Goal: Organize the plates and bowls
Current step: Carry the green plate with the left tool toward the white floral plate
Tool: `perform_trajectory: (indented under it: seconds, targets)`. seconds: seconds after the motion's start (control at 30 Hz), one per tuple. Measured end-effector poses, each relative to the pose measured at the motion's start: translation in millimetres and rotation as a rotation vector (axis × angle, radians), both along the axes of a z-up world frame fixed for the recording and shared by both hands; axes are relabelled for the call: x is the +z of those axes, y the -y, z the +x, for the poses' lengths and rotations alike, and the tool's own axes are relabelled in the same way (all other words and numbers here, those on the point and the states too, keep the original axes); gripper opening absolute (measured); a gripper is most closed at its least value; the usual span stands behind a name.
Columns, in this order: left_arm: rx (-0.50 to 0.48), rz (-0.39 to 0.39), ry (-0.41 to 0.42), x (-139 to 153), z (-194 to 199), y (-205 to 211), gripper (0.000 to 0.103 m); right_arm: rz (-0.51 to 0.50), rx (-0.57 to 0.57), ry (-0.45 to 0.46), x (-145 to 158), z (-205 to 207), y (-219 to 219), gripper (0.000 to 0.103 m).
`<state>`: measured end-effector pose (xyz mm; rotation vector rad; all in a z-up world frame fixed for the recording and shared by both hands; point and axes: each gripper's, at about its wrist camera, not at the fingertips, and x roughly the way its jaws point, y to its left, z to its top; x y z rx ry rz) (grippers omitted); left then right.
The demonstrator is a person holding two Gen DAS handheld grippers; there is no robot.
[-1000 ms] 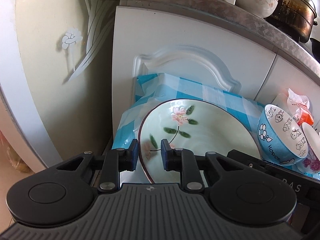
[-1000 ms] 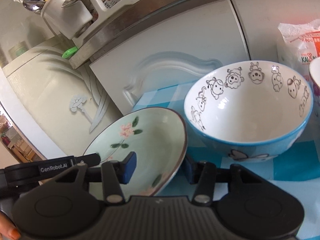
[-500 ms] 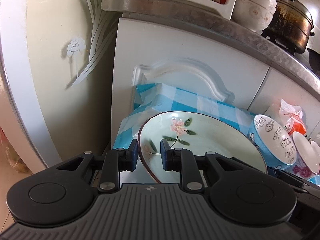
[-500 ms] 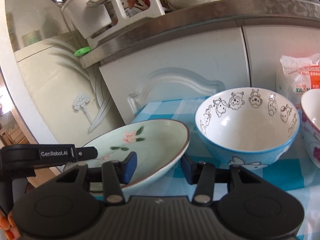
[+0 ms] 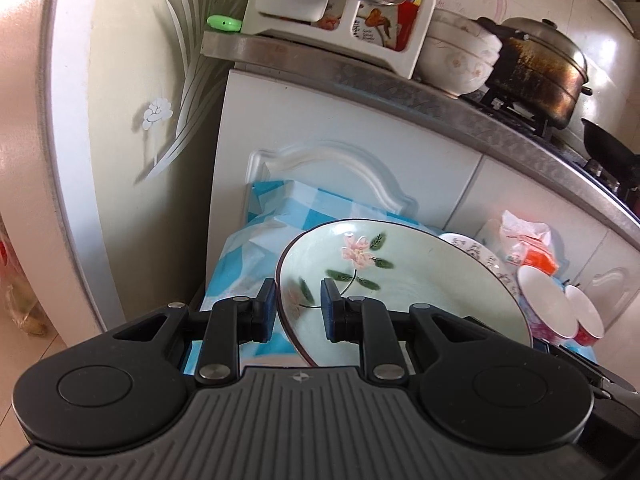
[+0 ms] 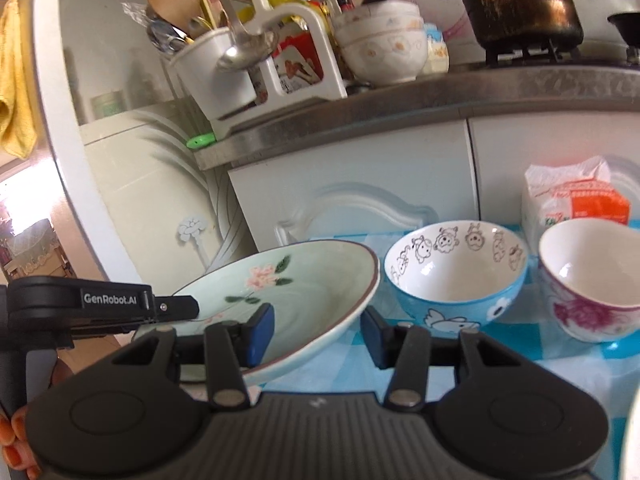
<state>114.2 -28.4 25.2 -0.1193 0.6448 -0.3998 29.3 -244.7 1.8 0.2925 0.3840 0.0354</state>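
A pale green plate with a pink flower (image 5: 400,280) is lifted and tilted above the blue checked cloth (image 5: 256,248). My left gripper (image 5: 298,307) is shut on its near left rim. In the right wrist view the plate (image 6: 288,288) sits between the fingers of my right gripper (image 6: 316,330), whose jaws are open around its right rim with a gap on the right side. A blue cartoon bowl (image 6: 456,276) and a white bowl with purple flowers (image 6: 592,280) stand on the cloth to the right.
White cabinet doors (image 5: 352,148) stand just behind the cloth. The counter above holds a utensil rack (image 6: 248,60), stacked white bowls (image 6: 384,48) and a dark pot (image 6: 520,4). A plastic food bag (image 6: 576,200) sits at back right. A fridge (image 5: 132,120) is at the left.
Both grippers have risen and pulled back with the plate, lifting it off the cloth. The bowls now look lower and farther away. The left grip on the rim is unchanged.
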Motion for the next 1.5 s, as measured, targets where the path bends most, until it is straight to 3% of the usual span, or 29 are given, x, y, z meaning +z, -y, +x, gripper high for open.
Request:
perform_trajectory:
  seconds: [0.4, 0.87, 1.17, 1.5]
  targets:
    - [-0.045, -0.039, 0.016, 22, -96, -7, 0.022, -0.036, -0.029, 0.037, 17, -105, -3, 0.048]
    - [-0.062, -0.045, -0.046, 2, -184, -22, 0.022, -0.05, -0.062, 0.036, 1, -202, -14, 0.048]
    - [-0.061, 0.002, -0.081, -21, -203, -24, 0.022, -0.019, -0.073, -0.039, -34, -225, -15, 0.048]
    - [-0.049, 0.034, -0.112, -43, -210, -24, 0.022, -0.041, -0.064, -0.068, -52, -228, -16, 0.048]
